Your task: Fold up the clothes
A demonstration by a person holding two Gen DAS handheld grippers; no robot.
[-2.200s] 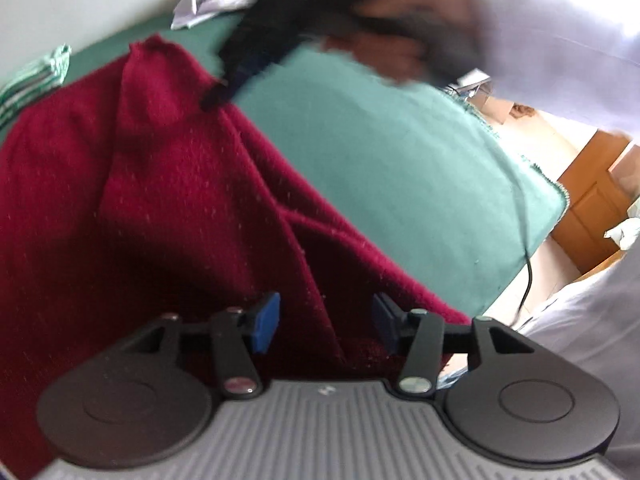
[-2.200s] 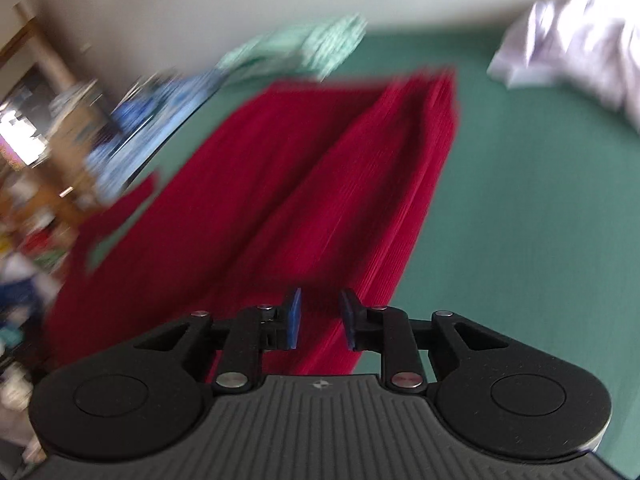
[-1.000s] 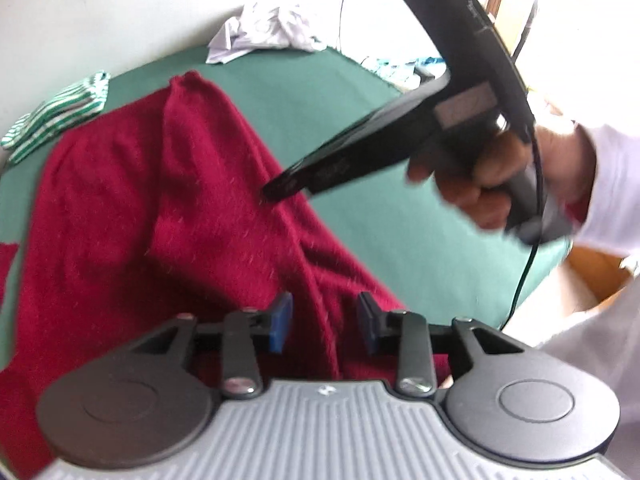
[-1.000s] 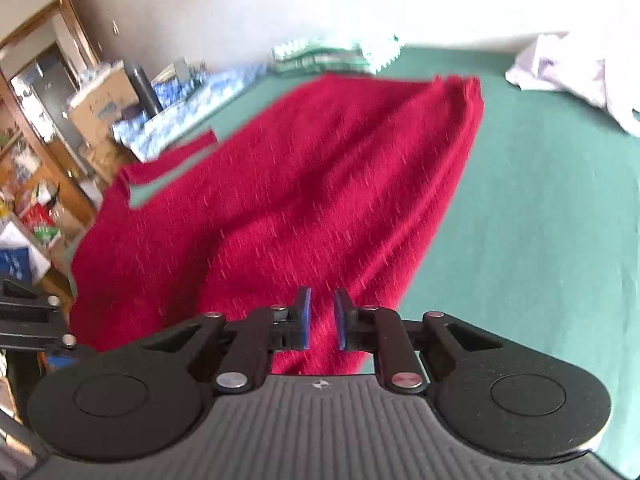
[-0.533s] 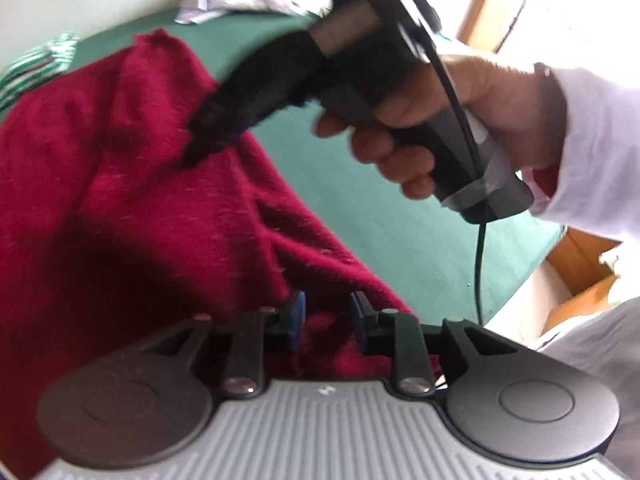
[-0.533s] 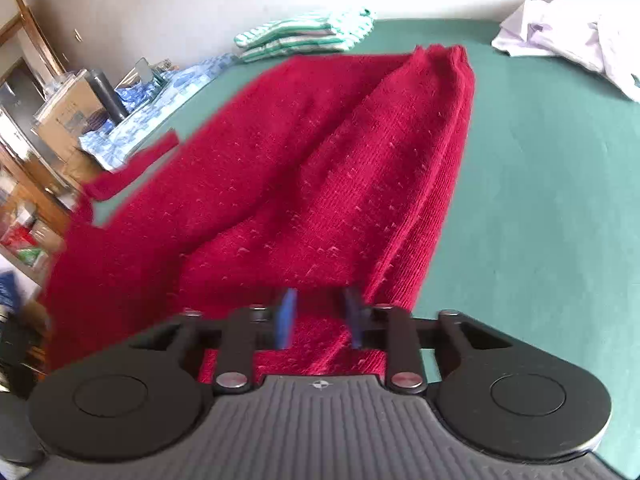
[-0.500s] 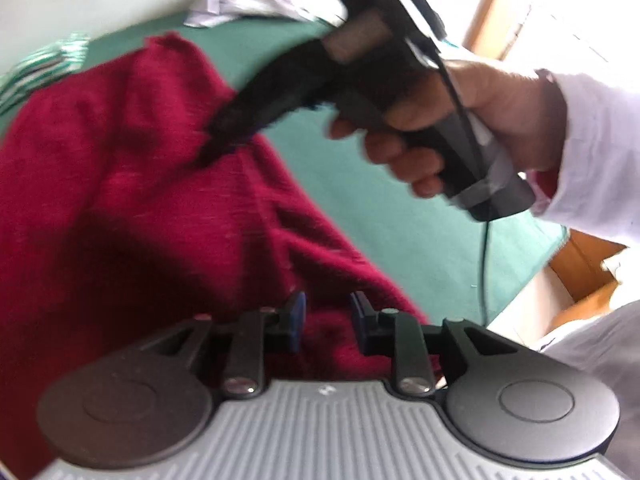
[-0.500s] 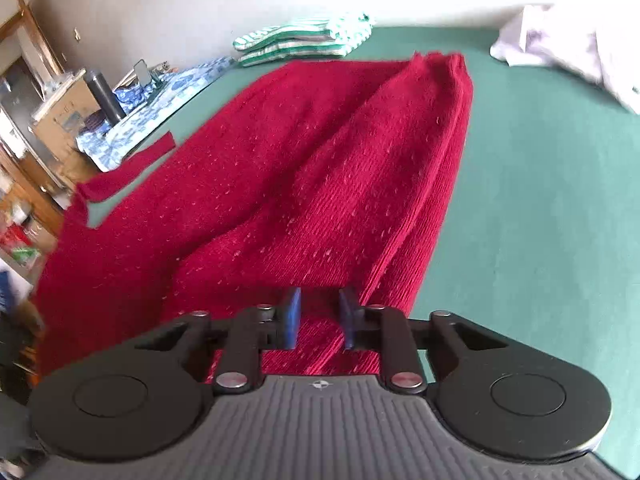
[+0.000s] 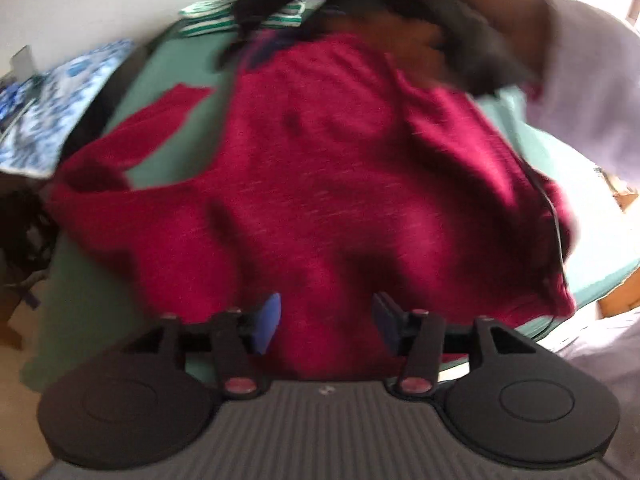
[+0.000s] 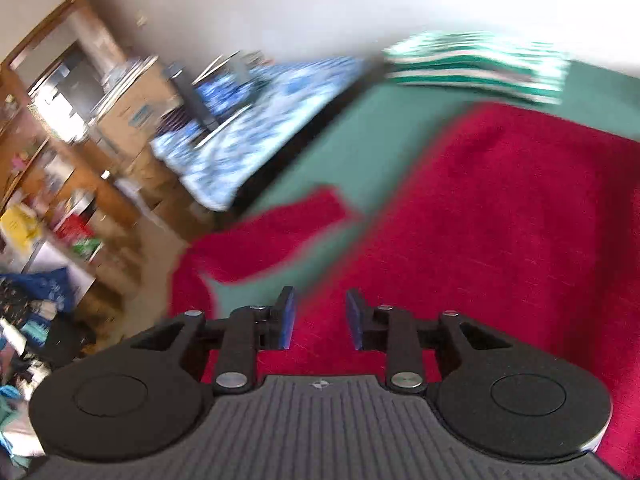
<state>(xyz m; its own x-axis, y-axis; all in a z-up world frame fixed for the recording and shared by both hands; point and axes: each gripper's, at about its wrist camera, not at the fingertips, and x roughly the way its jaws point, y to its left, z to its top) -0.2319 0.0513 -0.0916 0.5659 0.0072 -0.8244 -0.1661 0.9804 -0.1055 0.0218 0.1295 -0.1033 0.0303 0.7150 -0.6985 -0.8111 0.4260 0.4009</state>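
Blurred view: left tongs (image 9: 326, 322) hang apart above the near hem of the red sweater (image 9: 320, 184), spread across the green table (image 9: 172, 64). Right tongs (image 10: 320, 318) gape too, over the sweater's left edge beside its sleeve (image 10: 264, 236).

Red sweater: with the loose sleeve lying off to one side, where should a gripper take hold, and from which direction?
Probably the sleeve's cuff end of the red sweater. It lies flat on the green cover, apart from the body, so a low approach from the open cover side lets the right gripper pinch its edge.
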